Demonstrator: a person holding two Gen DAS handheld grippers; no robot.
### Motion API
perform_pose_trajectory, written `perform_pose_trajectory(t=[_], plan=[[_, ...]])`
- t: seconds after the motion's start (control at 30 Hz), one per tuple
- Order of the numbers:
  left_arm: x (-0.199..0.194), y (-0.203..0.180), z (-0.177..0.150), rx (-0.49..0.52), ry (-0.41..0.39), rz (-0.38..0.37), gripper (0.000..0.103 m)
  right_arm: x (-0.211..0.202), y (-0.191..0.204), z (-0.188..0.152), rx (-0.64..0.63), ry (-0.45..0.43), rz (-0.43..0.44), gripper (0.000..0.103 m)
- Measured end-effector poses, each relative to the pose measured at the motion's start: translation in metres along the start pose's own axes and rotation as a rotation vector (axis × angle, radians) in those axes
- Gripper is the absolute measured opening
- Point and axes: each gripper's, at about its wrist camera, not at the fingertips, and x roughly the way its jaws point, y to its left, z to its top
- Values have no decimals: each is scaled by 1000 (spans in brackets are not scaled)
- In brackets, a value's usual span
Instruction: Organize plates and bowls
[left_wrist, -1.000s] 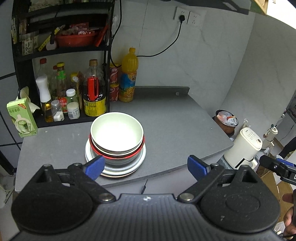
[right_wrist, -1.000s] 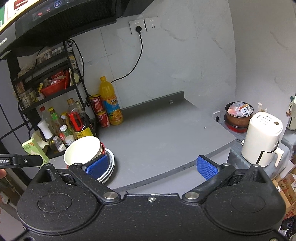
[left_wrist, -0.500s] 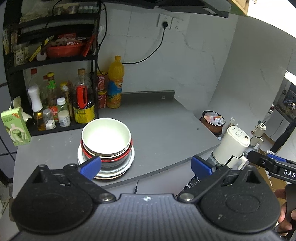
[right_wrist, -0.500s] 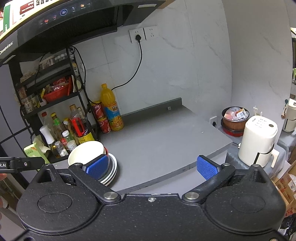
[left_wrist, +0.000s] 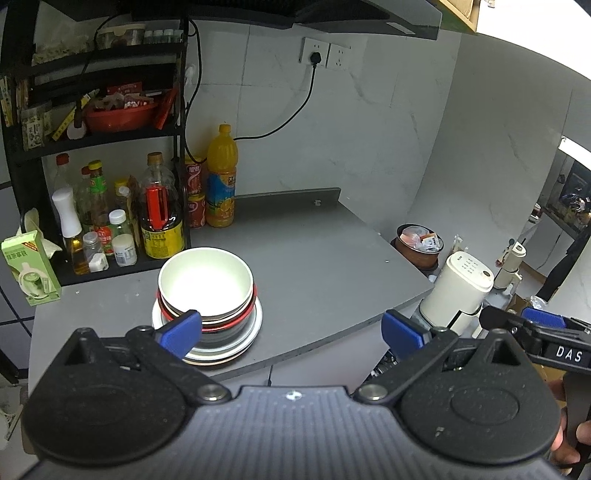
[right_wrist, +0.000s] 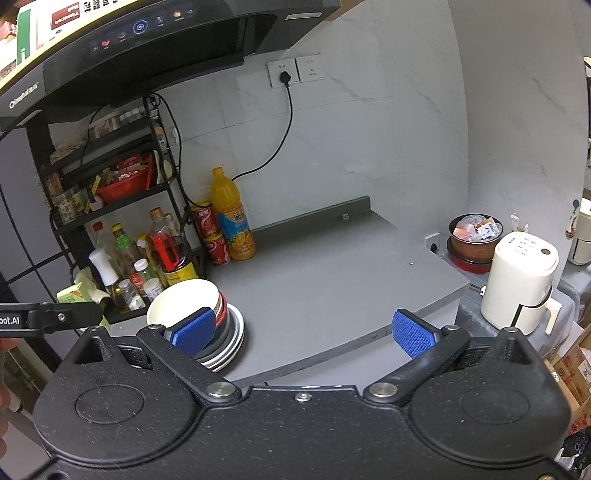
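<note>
I am looking across the bench (left_wrist: 317, 258) from left to right. The rack (left_wrist: 92, 140) of bottles is standing at the far left, and just in front of it the stack (left_wrist: 207, 299) is sitting near the bench's front edge: a white bowl (left_wrist: 205, 280) nested on red-rimmed bowls, all resting on plates (left_wrist: 221, 350). To its right the bench is lying bare.

I am holding the left gripper (left_wrist: 291, 332) with its jaws spread wide and empty, off the front edge and apart from the stack. The right gripper (right_wrist: 303, 332) is likewise gaping and carrying nothing, hanging off the front edge.

My judgement: the stacking is looking finished and I am standing off, either at the end or between steps. If more is wanted, the next move is calling for a clean approach to the bowl's rim, closing on one wall without tipping the pile.
</note>
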Motion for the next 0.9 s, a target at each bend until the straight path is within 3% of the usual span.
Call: perform_pose_trajectory(t=[0.9], plan=[[-3,0,0,-11,10,28,102,0,-1,2,-18,11,23,103]])
